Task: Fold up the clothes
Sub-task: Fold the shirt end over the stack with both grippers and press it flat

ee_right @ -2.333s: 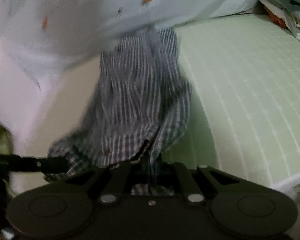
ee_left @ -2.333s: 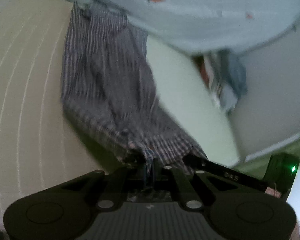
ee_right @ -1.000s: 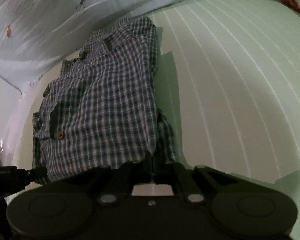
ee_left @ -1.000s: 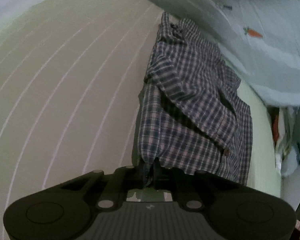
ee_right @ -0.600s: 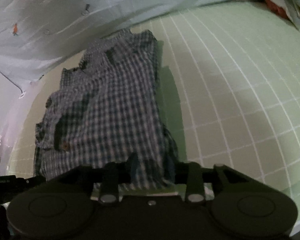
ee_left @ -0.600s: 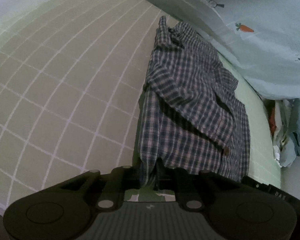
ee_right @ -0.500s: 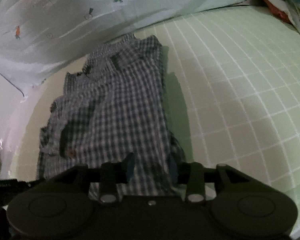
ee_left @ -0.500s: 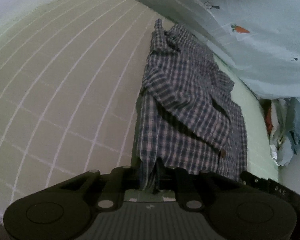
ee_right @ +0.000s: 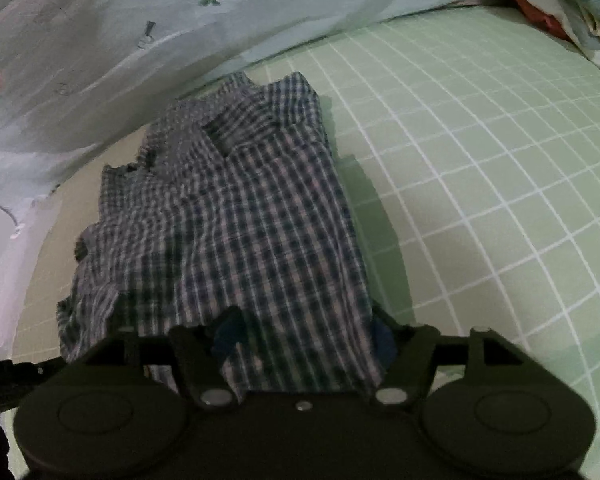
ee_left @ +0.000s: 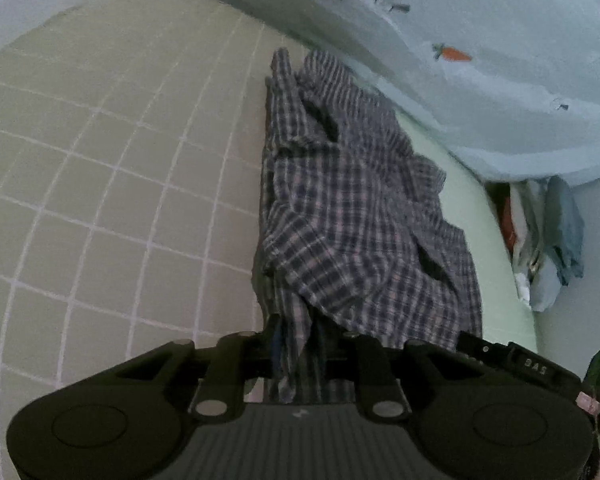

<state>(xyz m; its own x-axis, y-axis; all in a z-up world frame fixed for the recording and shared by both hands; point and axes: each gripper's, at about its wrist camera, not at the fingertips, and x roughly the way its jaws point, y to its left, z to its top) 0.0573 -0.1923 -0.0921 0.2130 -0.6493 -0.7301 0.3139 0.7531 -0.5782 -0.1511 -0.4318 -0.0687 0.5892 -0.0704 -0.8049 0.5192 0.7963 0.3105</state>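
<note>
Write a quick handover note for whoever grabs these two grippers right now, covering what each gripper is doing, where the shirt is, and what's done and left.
Left gripper: partly open, a bunched edge of the plaid shirt sits between its fingers, grip looks loose.
Right gripper: open wide, shirt hem lying between its fingers, not clamped.
Shirt: lying on the green grid sheet, folded into a narrow lengthwise strip, collar end far from you near the carrot-print blanket.
Done: sides appear folded in.
Left: release fully, then probably fold the near hem up toward the collar and smooth the wrinkles.
</note>
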